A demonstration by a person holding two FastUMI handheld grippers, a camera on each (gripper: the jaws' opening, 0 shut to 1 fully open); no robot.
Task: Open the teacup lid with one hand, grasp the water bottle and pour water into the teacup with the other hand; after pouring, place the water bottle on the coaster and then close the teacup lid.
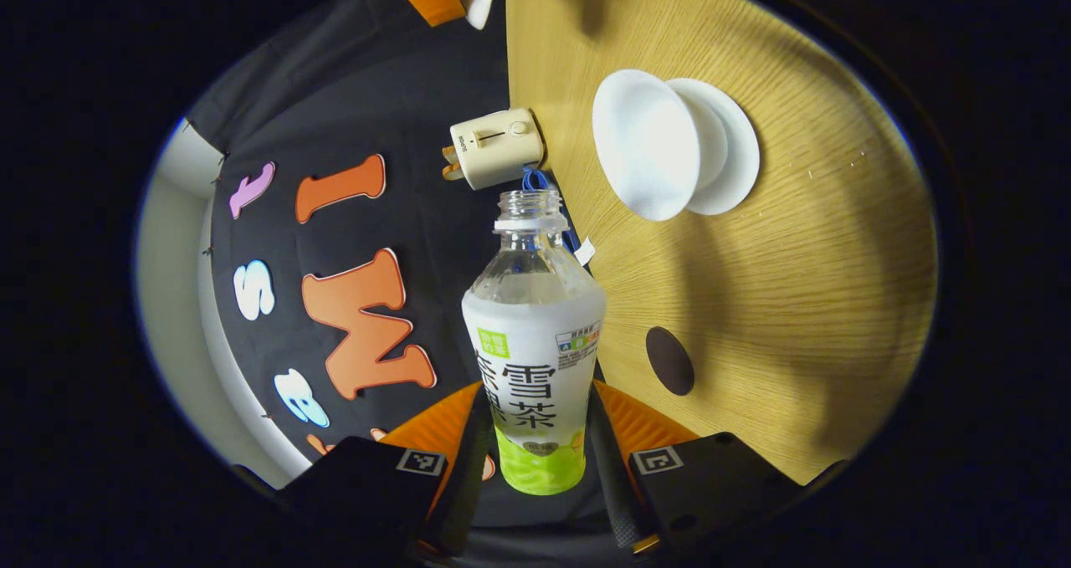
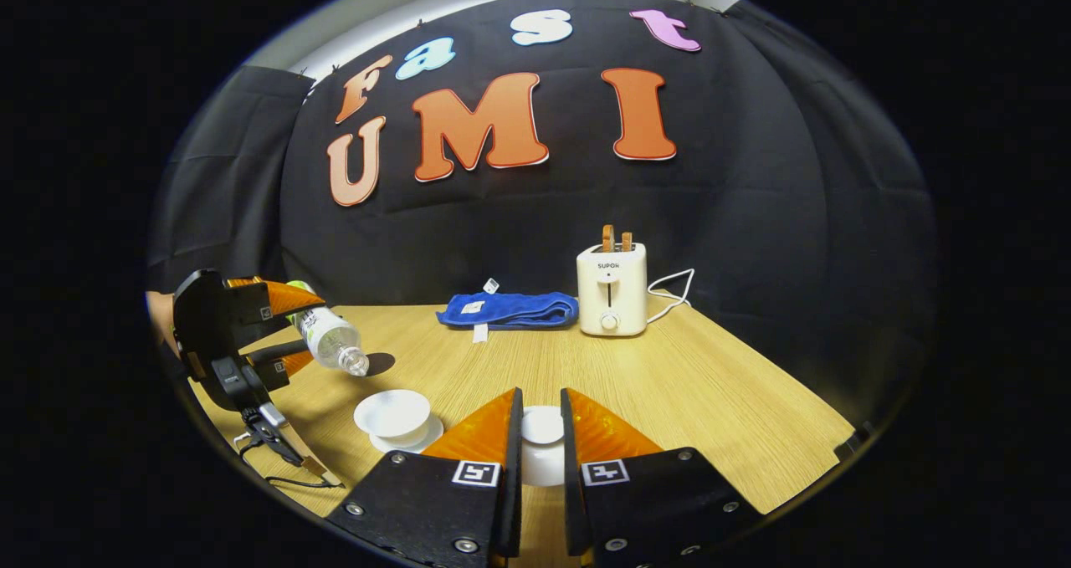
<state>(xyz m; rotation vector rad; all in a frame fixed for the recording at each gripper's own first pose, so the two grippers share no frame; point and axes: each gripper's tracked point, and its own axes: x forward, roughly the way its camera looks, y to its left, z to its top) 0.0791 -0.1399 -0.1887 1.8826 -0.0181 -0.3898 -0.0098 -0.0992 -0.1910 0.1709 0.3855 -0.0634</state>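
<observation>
tongs (image 2: 541, 442): black bodies | square markers | screws, perhaps four

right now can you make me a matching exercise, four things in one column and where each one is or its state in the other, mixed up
Things
1. clear plastic water bottle
2. white teacup lid
3. white teacup on its saucer
4. folded blue towel

Places or states
A. lying beside the cream toaster at the back of the wooden table
B. uncovered, standing on the table
C. tilted, mouth down, in the left gripper
D. between the fingers of the right gripper

Pairs: 1-C, 2-D, 3-B, 4-A
</observation>
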